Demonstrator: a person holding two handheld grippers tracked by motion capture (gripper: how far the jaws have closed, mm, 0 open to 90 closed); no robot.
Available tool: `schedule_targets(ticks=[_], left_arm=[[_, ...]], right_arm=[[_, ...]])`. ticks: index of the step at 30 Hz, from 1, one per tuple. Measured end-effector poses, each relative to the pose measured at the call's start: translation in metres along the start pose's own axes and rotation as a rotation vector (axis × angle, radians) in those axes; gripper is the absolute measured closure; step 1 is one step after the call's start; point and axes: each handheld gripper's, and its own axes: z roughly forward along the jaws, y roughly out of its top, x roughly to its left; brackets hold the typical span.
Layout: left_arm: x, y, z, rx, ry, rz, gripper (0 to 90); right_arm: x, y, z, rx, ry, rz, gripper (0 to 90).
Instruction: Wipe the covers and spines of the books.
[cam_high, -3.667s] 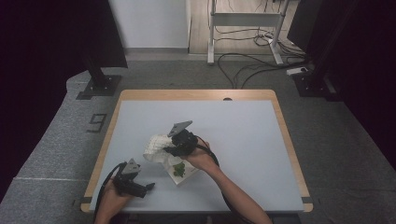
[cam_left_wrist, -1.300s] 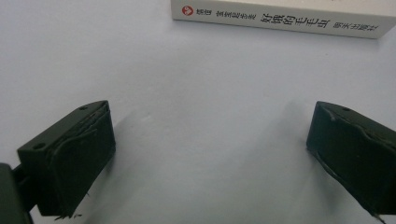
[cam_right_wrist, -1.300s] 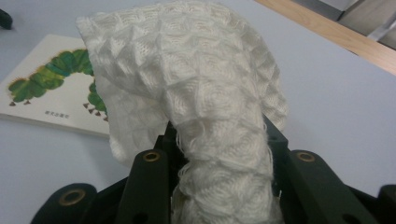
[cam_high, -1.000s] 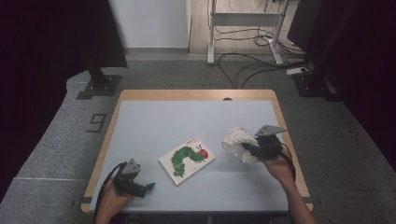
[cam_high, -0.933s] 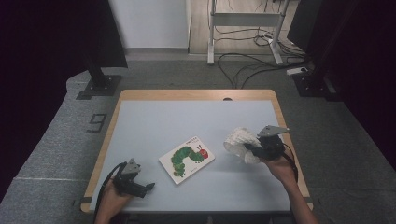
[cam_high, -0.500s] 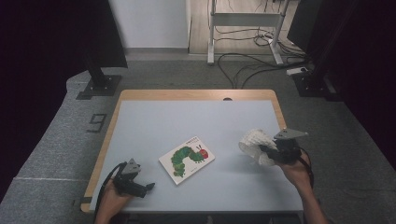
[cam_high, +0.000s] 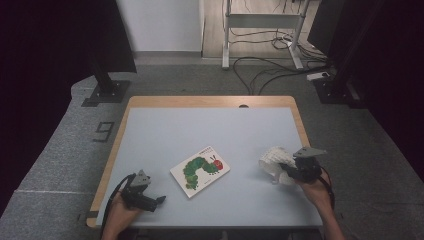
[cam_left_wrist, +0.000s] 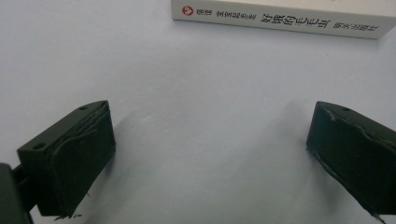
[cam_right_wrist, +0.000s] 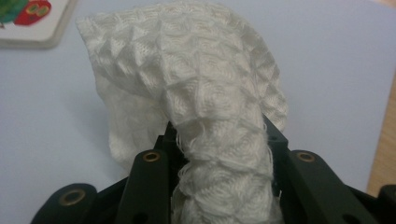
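high view: white waffle-weave cloth bunched at table's right edge, clamped in right gripper; picture book mid-table, well apart; left gripper resting near front-left corner. step judged: carrying cloth aside, set-down pending.

left gripper view: jaws wide apart, nothing between; book spine ahead, running crosswise.

right gripper view: jaws closed on cloth, long axis running forward and away from jaws, free end drooping toward table. next move calls for lowering, then releasing.
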Motion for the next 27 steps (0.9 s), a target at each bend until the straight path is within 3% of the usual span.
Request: schedule_targets(ticks=[10, 18, 20, 25, 27], left_arm=[[0.000, 0.000, 0.000, 0.000, 0.000, 0.000, 0.8], [0.000, 0.000, 0.000, 0.000, 0.000, 0.000, 0.8], [0.000, 0.000, 0.000, 0.000, 0.000, 0.000, 0.8], [0.000, 0.000, 0.000, 0.000, 0.000, 0.000, 0.8], [0.000, 0.000, 0.000, 0.001, 0.001, 0.000, 0.8]], right_arm=[[0.001, -0.020, 0.020, 0.031, 0.012, 0.019, 61.4], [0.003, -0.024, 0.024, 0.041, 0.023, 0.017, 56.2], [0.003, -0.023, 0.024, 0.045, 0.029, 0.013, 49.9], [0.004, -0.020, 0.024, 0.040, 0.015, 0.010, 21.8], [0.004, -0.019, 0.023, 0.047, 0.013, 0.006, 15.2]])
